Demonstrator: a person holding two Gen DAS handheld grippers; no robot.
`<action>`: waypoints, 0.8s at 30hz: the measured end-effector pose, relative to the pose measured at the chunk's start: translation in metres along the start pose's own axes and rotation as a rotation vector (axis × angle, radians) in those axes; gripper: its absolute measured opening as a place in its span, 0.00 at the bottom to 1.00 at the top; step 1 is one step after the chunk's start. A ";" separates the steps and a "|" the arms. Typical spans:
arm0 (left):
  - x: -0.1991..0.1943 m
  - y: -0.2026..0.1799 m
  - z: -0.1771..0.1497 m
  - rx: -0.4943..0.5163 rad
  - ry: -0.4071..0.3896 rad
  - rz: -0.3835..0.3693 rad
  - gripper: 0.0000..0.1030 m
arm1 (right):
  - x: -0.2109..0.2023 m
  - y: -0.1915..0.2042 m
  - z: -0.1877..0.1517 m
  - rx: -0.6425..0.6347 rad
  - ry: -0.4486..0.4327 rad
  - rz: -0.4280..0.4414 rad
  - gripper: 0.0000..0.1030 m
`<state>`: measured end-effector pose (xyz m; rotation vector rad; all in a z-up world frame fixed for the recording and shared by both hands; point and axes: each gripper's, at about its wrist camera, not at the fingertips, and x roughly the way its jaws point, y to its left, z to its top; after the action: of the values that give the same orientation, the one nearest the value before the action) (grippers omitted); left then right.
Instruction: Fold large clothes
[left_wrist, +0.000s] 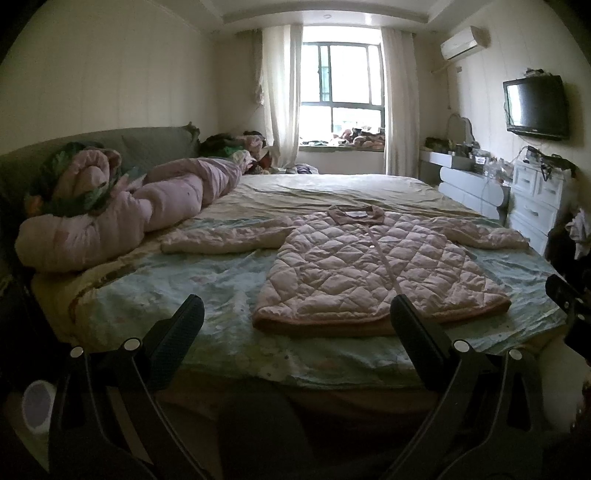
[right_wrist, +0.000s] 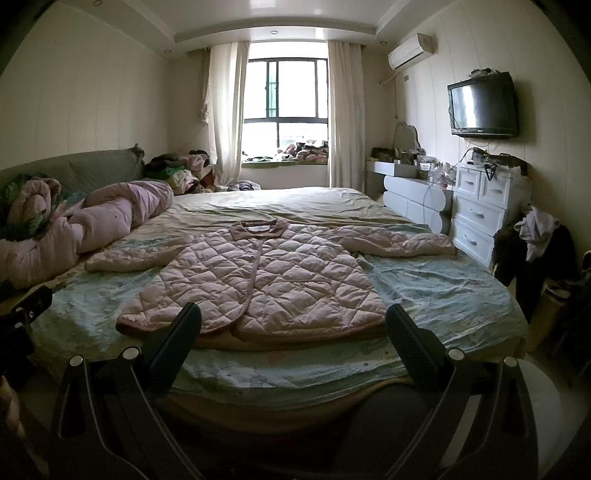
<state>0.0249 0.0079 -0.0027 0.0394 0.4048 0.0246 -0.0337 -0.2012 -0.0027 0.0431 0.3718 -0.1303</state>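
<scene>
A pink quilted jacket (left_wrist: 369, 266) lies flat, front up, on the bed (left_wrist: 177, 295) near its foot edge, sleeves spread toward either side and collar toward the window (left_wrist: 340, 74). Both the left claw (left_wrist: 295, 314) and the right claw (right_wrist: 293, 321) hover wide open short of the hem (neither has hold of anything). A rumpled pink duvet (left_wrist: 122, 214) is heaped along the bed's left edge.
</scene>
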 end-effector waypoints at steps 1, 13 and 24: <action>0.000 0.000 0.000 0.001 -0.002 0.002 0.92 | 0.000 0.000 0.000 0.001 -0.001 -0.001 0.96; -0.001 0.003 -0.003 -0.011 -0.016 0.010 0.92 | 0.004 -0.010 -0.002 0.009 -0.008 -0.013 0.96; 0.023 -0.006 0.022 0.005 -0.016 0.028 0.92 | 0.024 -0.027 0.004 0.040 0.014 -0.038 0.96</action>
<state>0.0547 0.0021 0.0081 0.0499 0.3888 0.0513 -0.0138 -0.2315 -0.0084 0.0761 0.3838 -0.1751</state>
